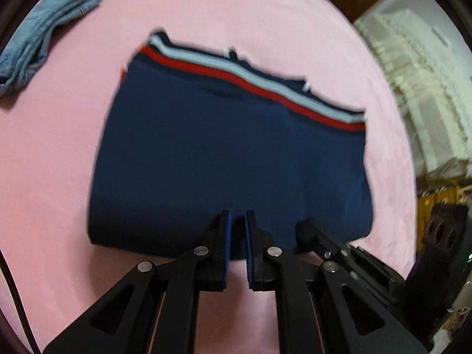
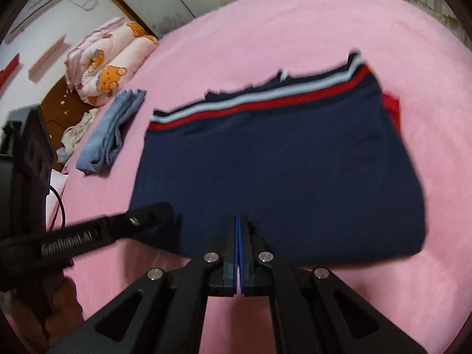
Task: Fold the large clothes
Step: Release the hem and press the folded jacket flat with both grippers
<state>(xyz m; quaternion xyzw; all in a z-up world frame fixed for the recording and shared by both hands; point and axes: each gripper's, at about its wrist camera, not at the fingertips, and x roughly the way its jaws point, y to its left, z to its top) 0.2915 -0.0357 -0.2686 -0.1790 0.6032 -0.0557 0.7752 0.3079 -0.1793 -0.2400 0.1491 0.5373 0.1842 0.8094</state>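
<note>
Navy garment (image 1: 230, 162): lay folded into a rough rectangle on the pink bedsheet (image 1: 221, 8), with its red and pale-blue stripes along the far edge and a scrap of red cloth (image 2: 391, 103) showing past one side.

Left gripper (image 1: 237, 224): sat at the garment's near edge, its tips over the navy cloth; the blue-padded fingers (image 1: 226, 236) stood slightly apart with a narrow gap between them, and no cloth could be seen caught in that gap.

Right gripper (image 2: 238, 221): also at the near edge, tips over the navy fabric; its fingers were pressed together with only a thin blue line of pad visible. Whether any fabric was pinched between them could not be told.

Grippers to each other: just beside one another along the same near hem, the left one appearing in the right wrist view as a dark bar reaching onto the cloth's near left corner.

Folded blue cloth (image 2: 113, 135): lay on the sheet well apart from the navy garment, off to its left.

Bear-print quilt (image 2: 109, 62): was rolled at the bed's far left edge.

Motion blur: softened the garment's outline in both views.
</note>
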